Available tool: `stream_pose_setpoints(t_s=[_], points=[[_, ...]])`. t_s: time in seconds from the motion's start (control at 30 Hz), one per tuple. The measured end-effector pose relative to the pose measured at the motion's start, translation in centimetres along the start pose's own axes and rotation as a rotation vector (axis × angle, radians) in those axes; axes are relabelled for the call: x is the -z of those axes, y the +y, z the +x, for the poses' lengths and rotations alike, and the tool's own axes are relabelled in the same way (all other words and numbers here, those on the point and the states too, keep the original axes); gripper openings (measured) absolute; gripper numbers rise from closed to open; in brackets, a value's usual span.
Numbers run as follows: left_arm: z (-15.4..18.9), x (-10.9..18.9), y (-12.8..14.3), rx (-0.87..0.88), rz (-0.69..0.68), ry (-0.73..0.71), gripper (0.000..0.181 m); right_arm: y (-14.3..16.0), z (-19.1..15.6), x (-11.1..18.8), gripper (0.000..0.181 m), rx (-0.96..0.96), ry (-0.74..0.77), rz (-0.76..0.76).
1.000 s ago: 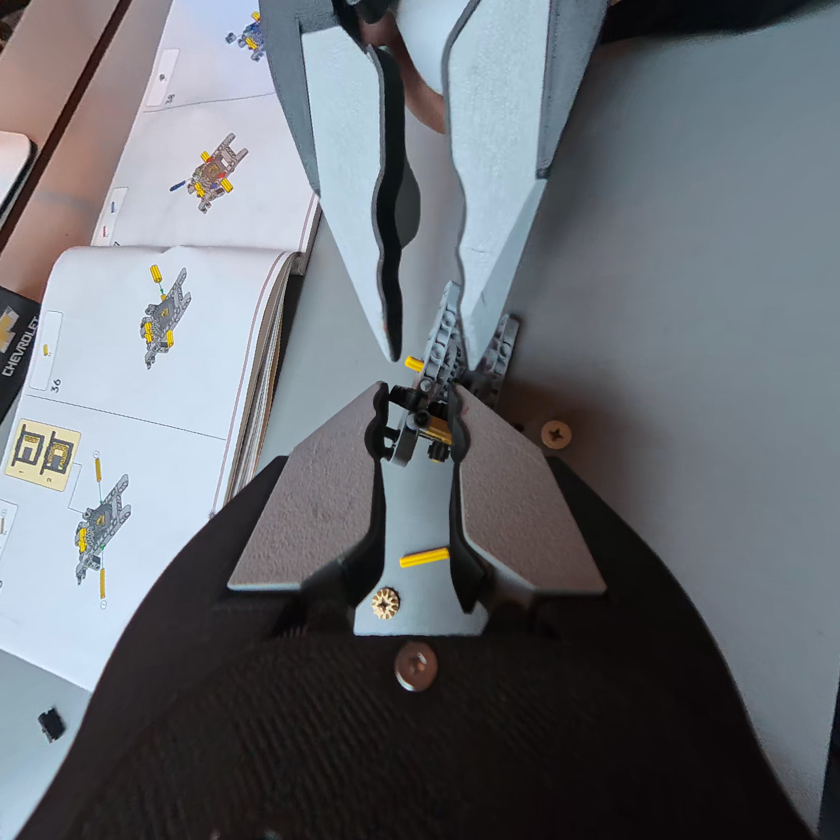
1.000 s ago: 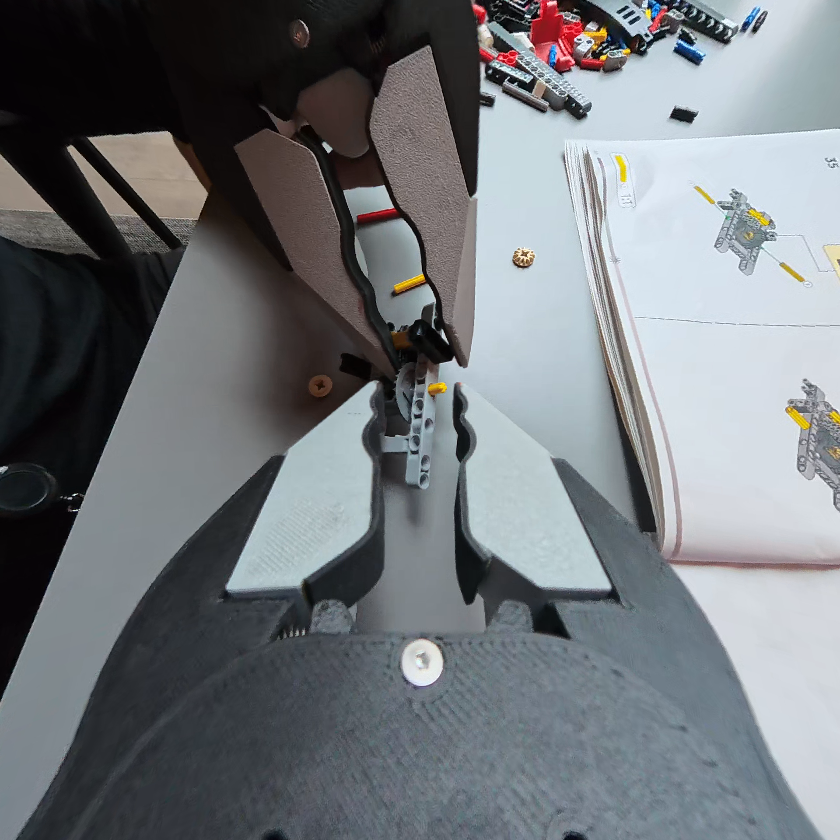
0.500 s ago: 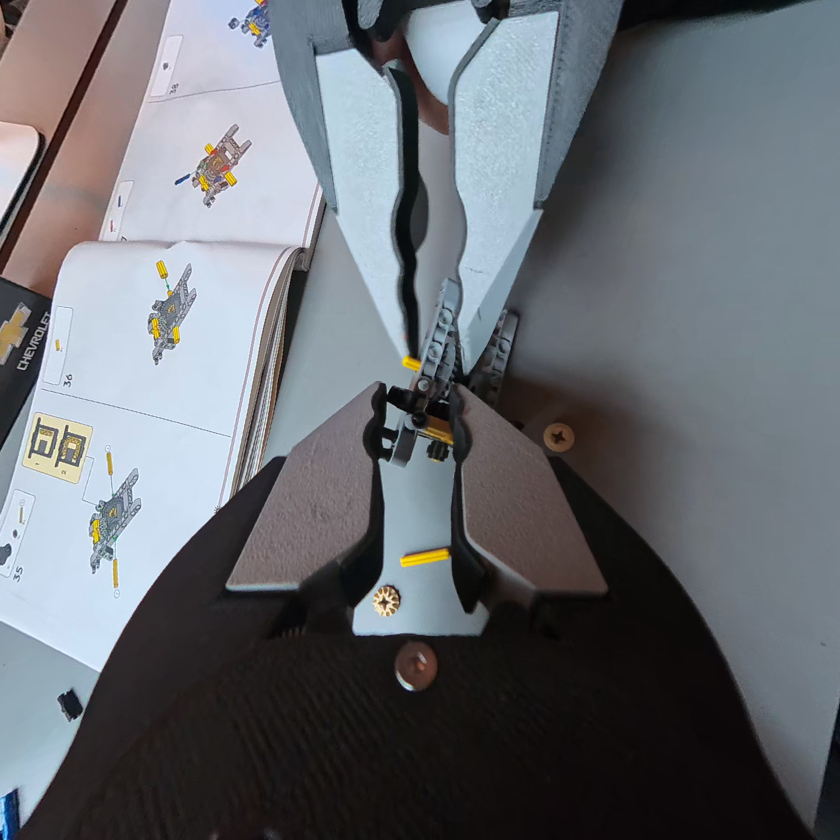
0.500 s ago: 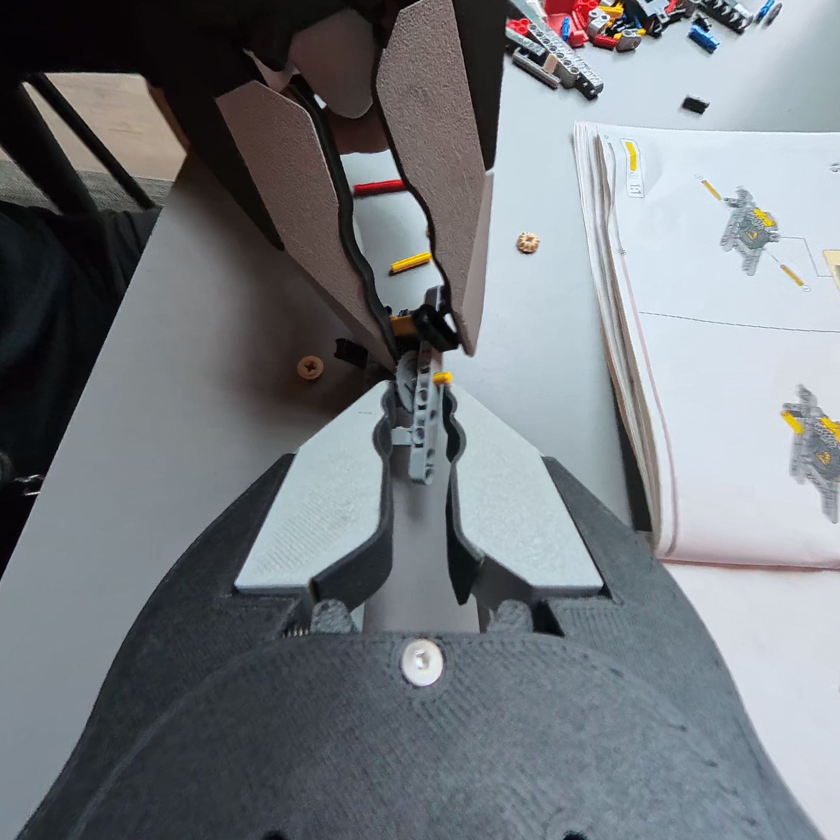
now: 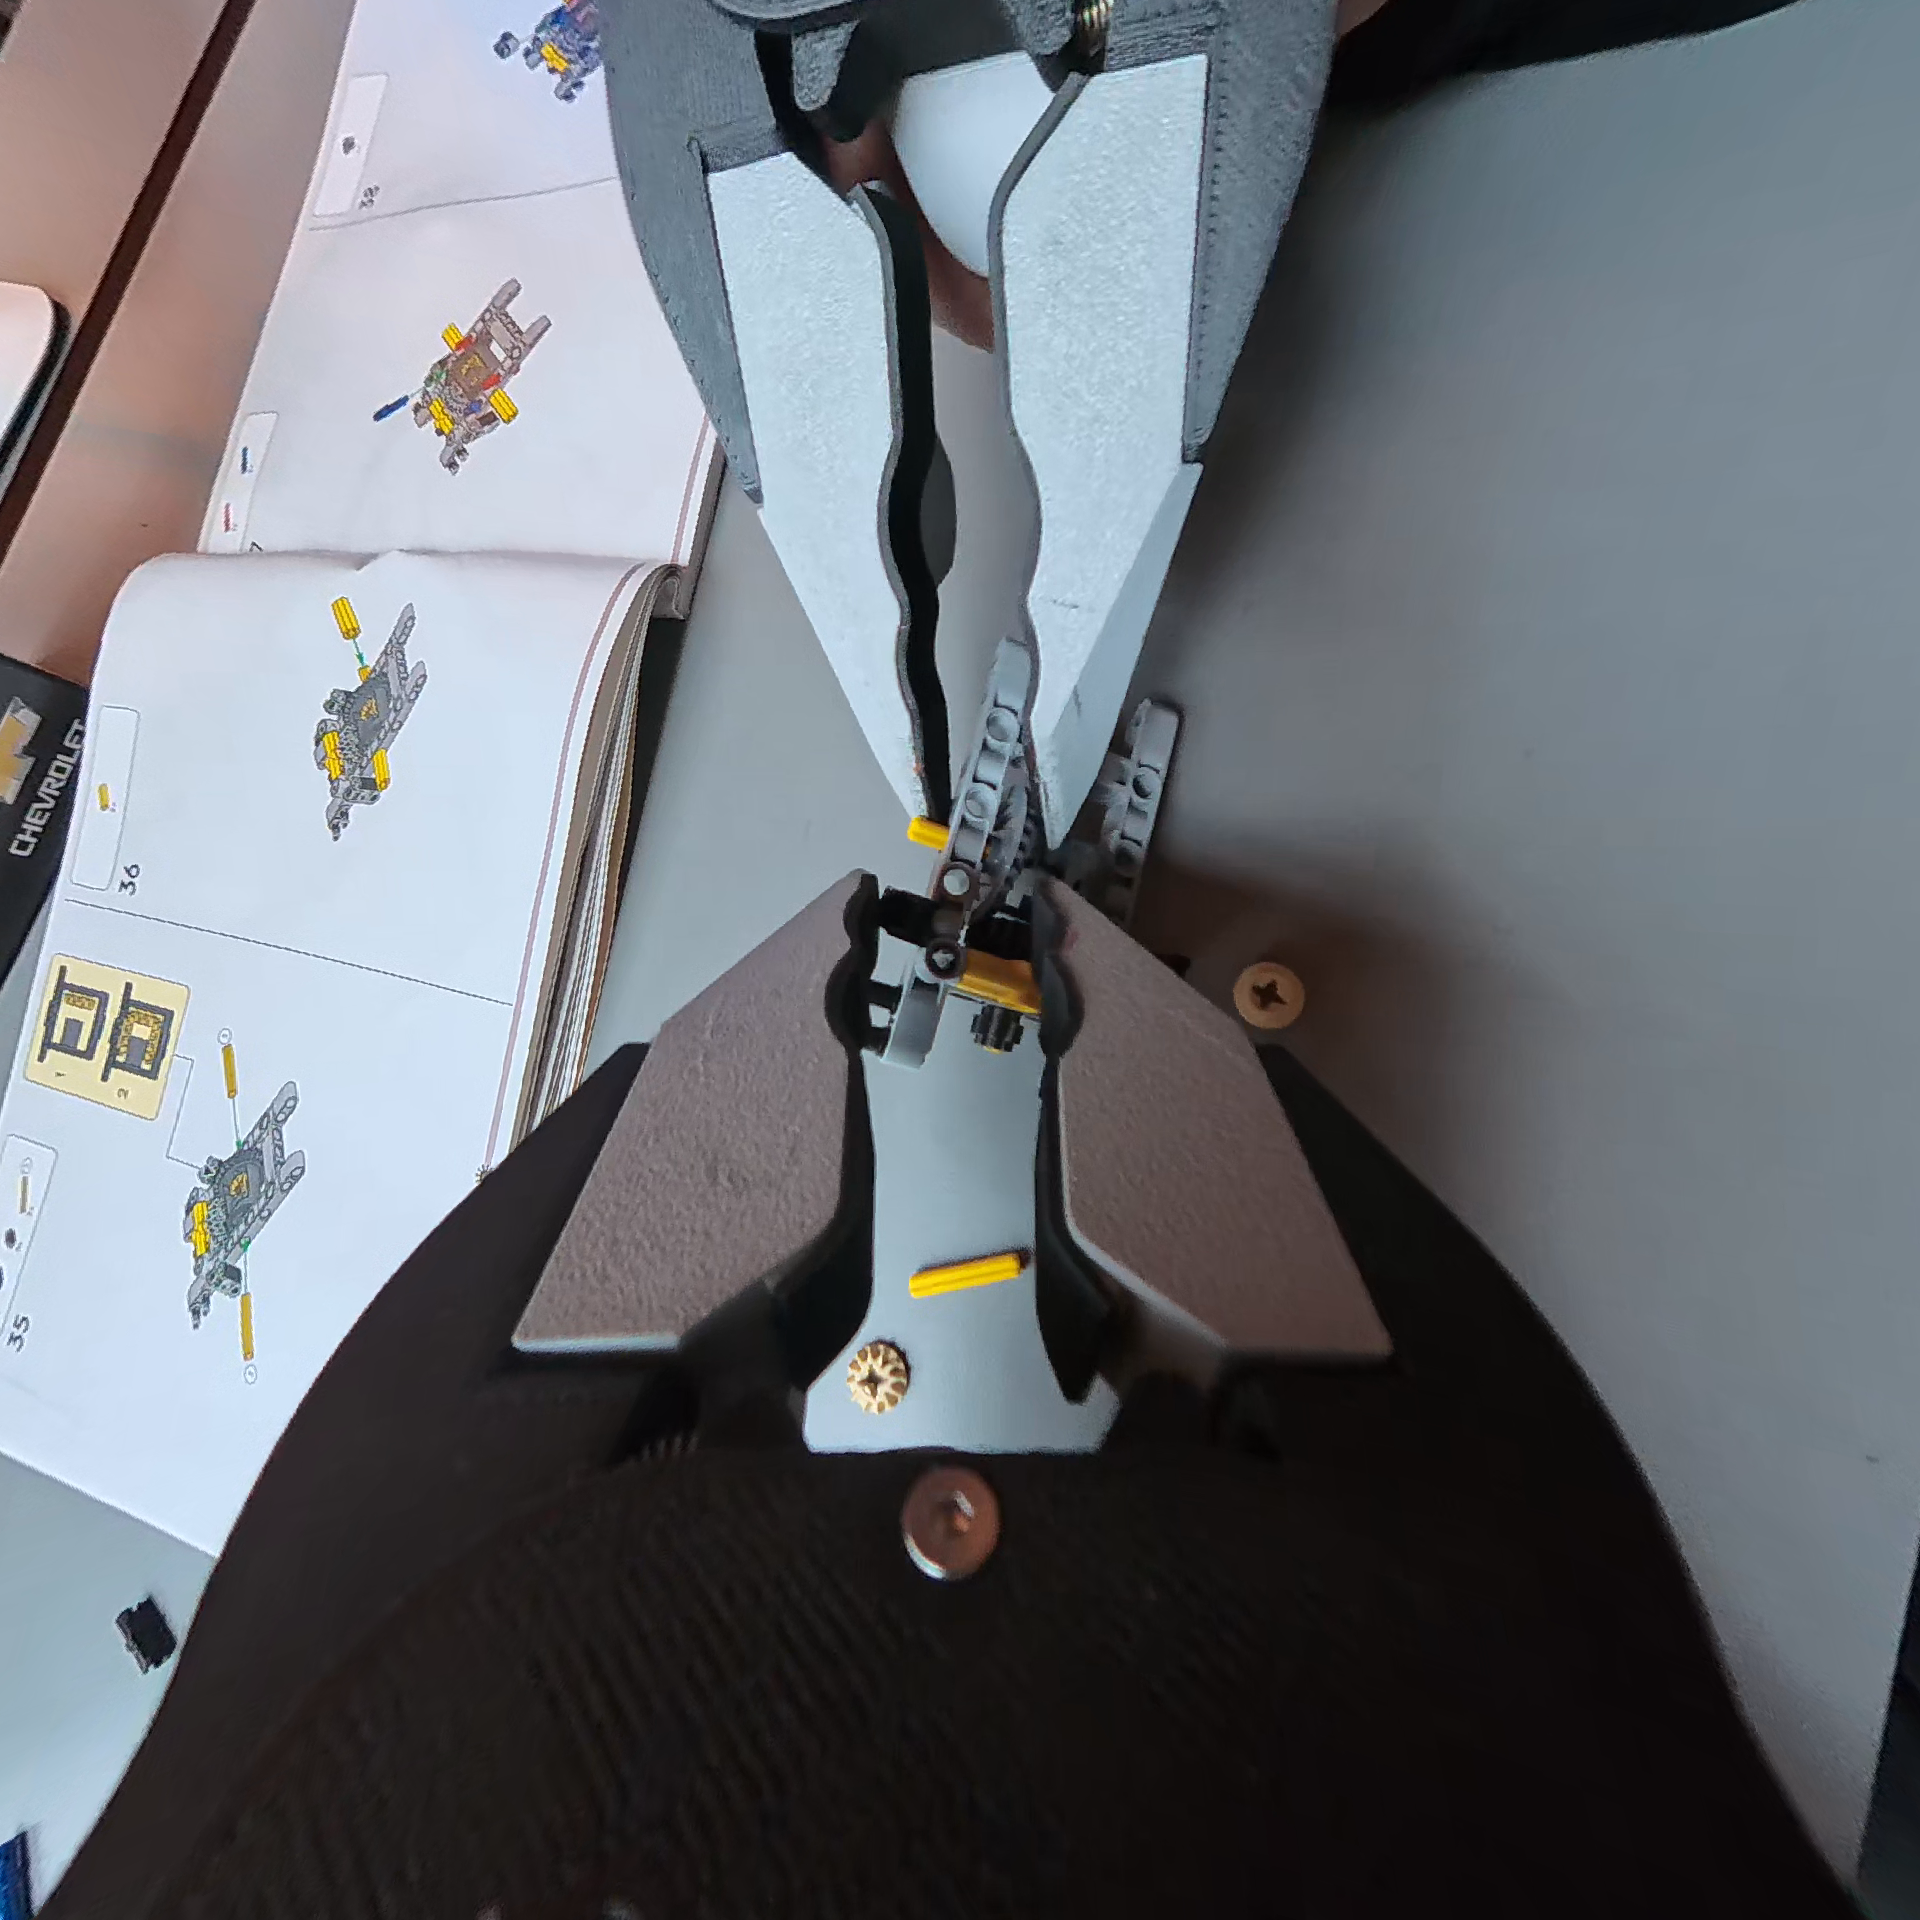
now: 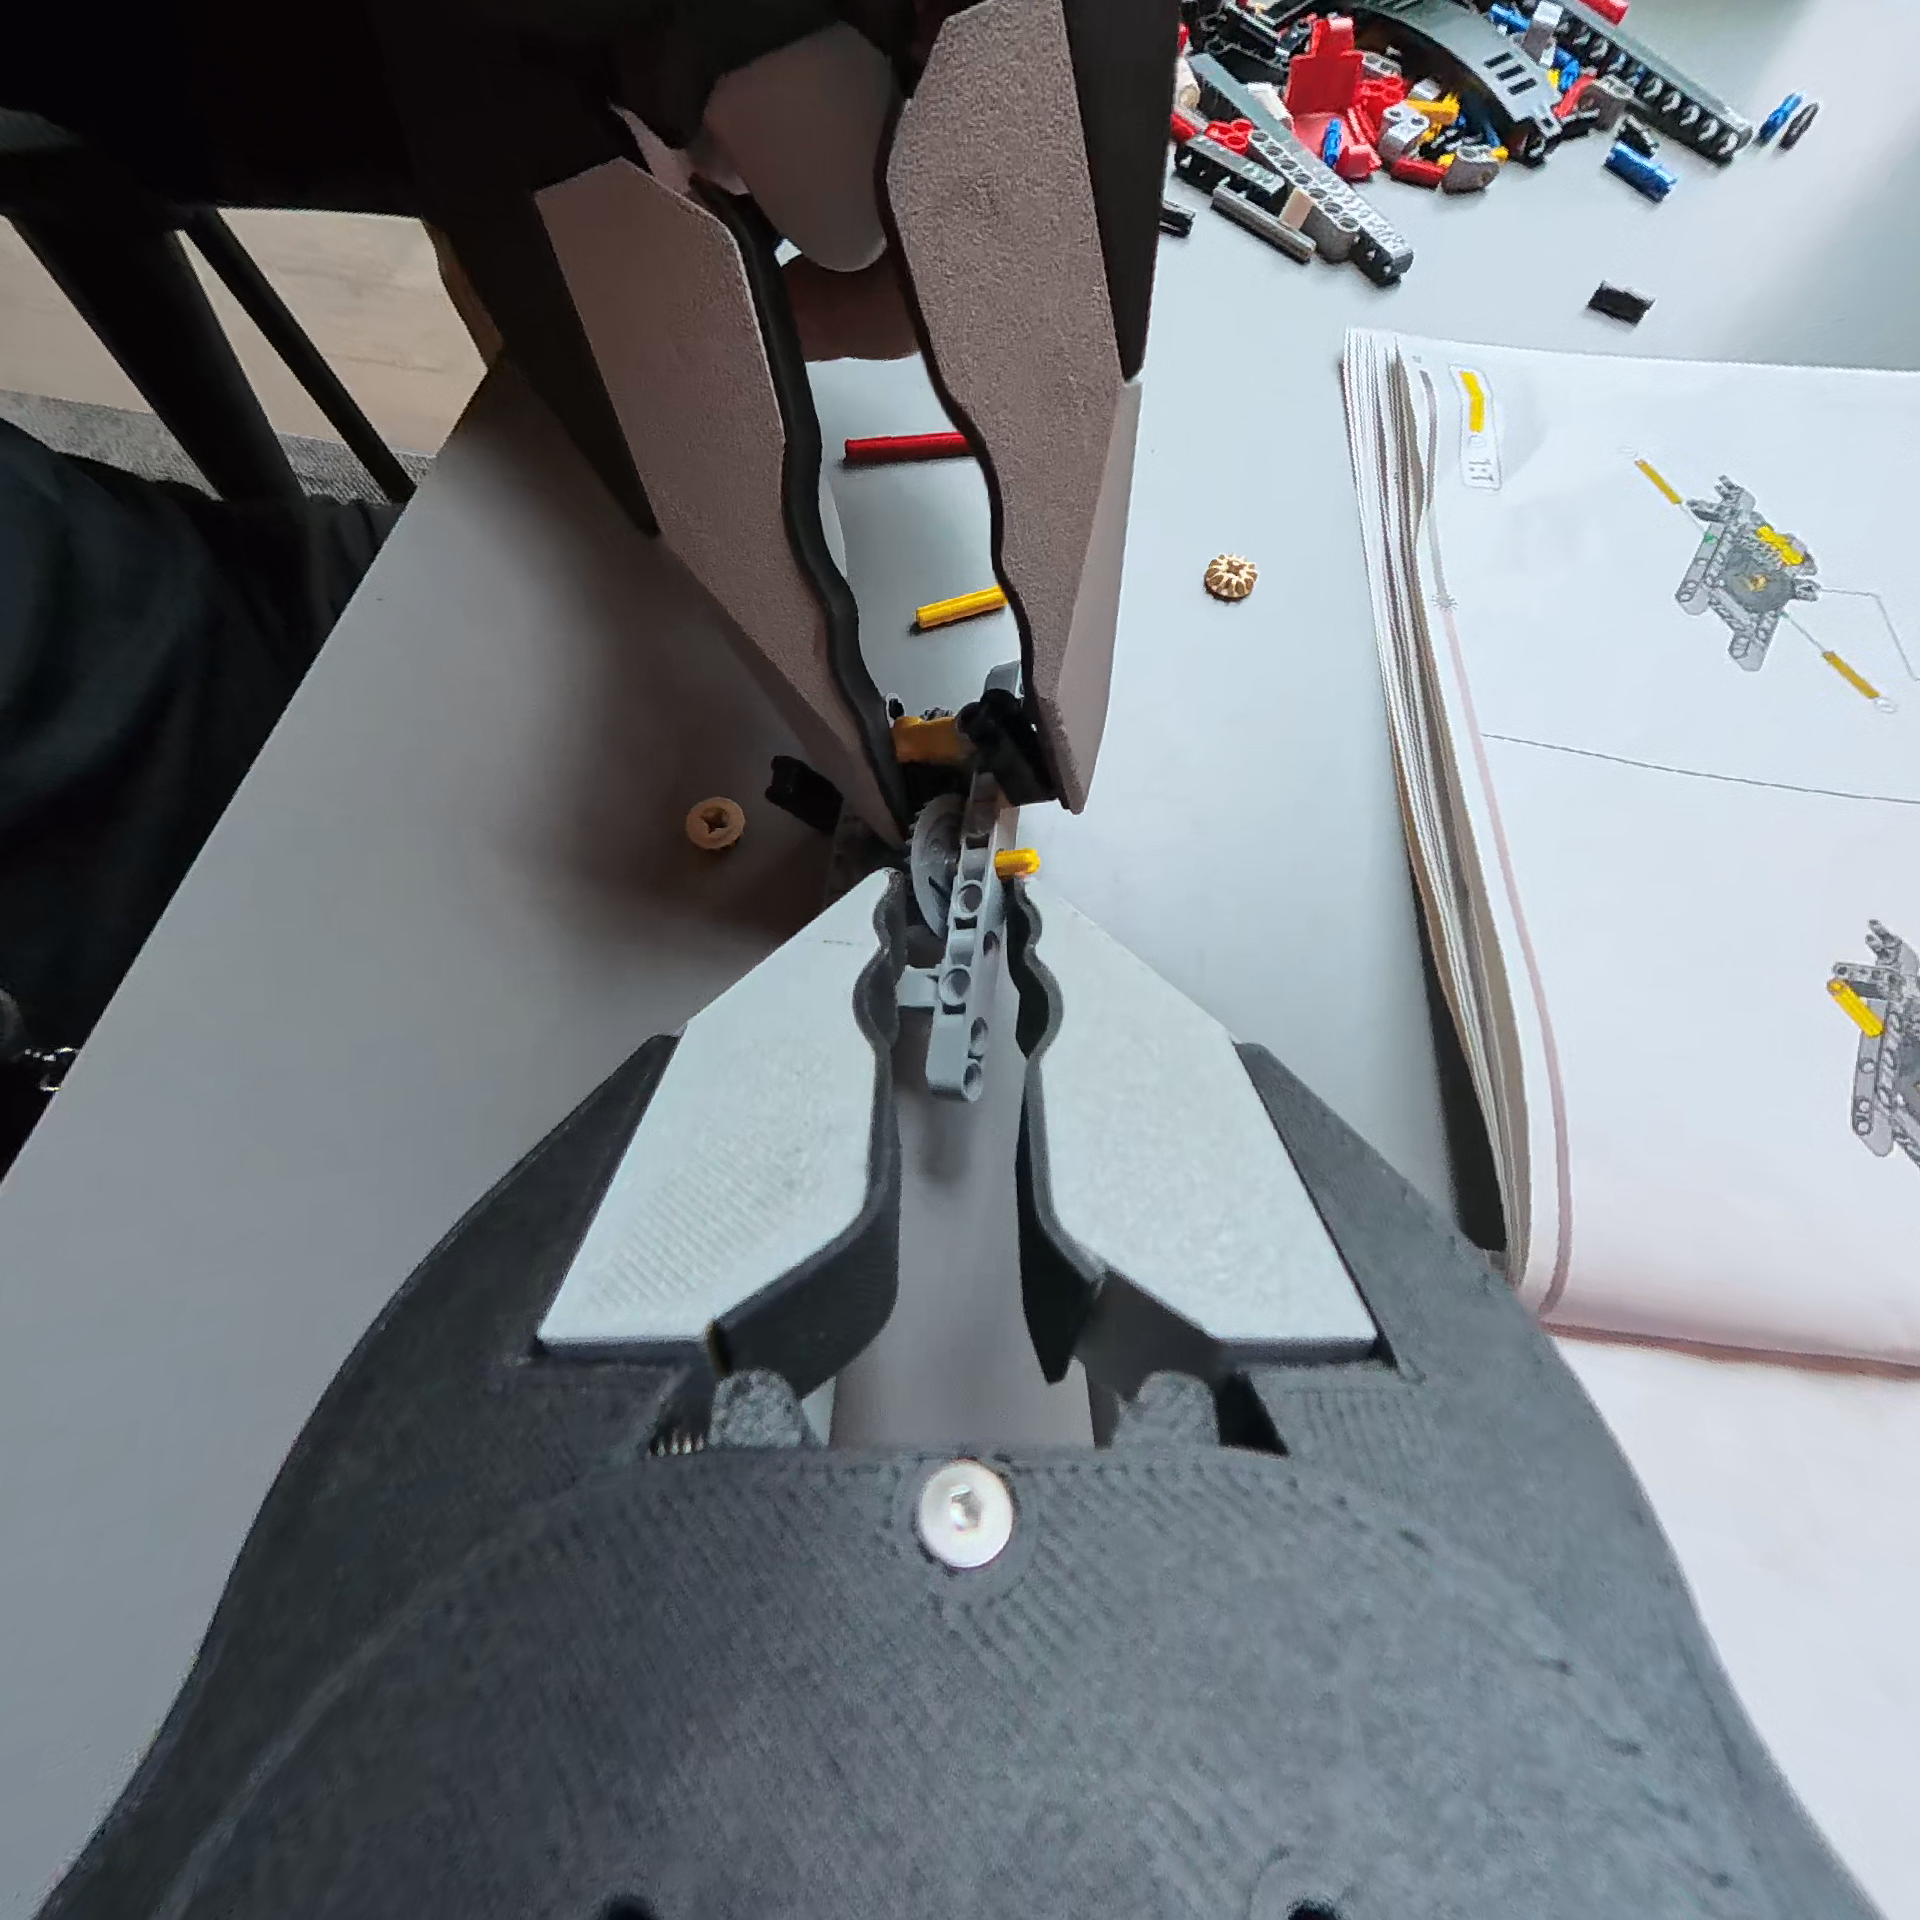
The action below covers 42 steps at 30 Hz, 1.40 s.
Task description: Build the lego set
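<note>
A small lego assembly (image 5: pixel 987 790) of grey beams, a grey gear and yellow and black parts is held just above the grey table between both grippers. My left gripper (image 5: pixel 951 935), with brown pads, is shut on its black and yellow end. My right gripper (image 6: pixel 956 914), with light grey pads, is shut on the grey beam (image 6: pixel 966 977) at the other end. The two grippers face each other tip to tip. A short yellow pin (image 6: pixel 1016 859) sticks out sideways from the beam. The left gripper (image 6: pixel 982 810) also shows from above in the right wrist view.
A yellow axle (image 5: pixel 966 1276), a tan gear (image 5: pixel 879 1379) and a tan round piece (image 5: pixel 1268 997) lie on the table near the grippers. A red axle (image 6: pixel 904 447) lies farther off. An open instruction booklet (image 6: pixel 1662 831) lies beside them. A pile of loose parts (image 6: pixel 1455 114) sits beyond it.
My right gripper's fingers have closed in on the grey beam and moved slightly closer to the left gripper. The left gripper has kept its hold and barely moved.
</note>
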<state>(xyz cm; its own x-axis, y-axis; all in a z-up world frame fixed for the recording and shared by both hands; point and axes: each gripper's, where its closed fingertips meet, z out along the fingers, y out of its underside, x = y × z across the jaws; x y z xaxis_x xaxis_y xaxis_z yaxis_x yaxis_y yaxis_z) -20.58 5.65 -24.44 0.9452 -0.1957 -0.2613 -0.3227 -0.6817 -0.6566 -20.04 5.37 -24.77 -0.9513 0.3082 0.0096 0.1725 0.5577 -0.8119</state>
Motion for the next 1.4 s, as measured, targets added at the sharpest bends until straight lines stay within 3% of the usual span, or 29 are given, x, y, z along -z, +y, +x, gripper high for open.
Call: stream_pose_setpoints(t_s=[0.6, 0.7, 1.1, 1.23, 1.4], points=[[-0.1, 0.2, 0.0, 0.0, 0.007, -0.002, 0.02, 0.0, 0.1, -0.1, 0.015, 0.068, 0.039, -0.009], [0.0, 0.1, -0.1, -0.004, 0.004, -0.002, 0.02, 0.0, 0.5, 0.2, 0.024, 0.031, 0.059, -0.022], [0.1, 0.1, 0.0, -0.01, -0.002, 0.001, 0.019, -0.2, 0.1, -0.2, 0.033, 0.152, 0.113, -0.062], [0.0, 0.1, -0.1, -0.053, -0.003, -0.033, 0.019, -0.5, 0.2, 0.2, 0.022, 0.042, 0.062, -0.011], [-0.3, 0.1, -0.2, -0.08, 0.006, -0.071, 0.019, -1.8, 0.6, 1.4, 0.03, -0.116, -0.013, 0.108]])
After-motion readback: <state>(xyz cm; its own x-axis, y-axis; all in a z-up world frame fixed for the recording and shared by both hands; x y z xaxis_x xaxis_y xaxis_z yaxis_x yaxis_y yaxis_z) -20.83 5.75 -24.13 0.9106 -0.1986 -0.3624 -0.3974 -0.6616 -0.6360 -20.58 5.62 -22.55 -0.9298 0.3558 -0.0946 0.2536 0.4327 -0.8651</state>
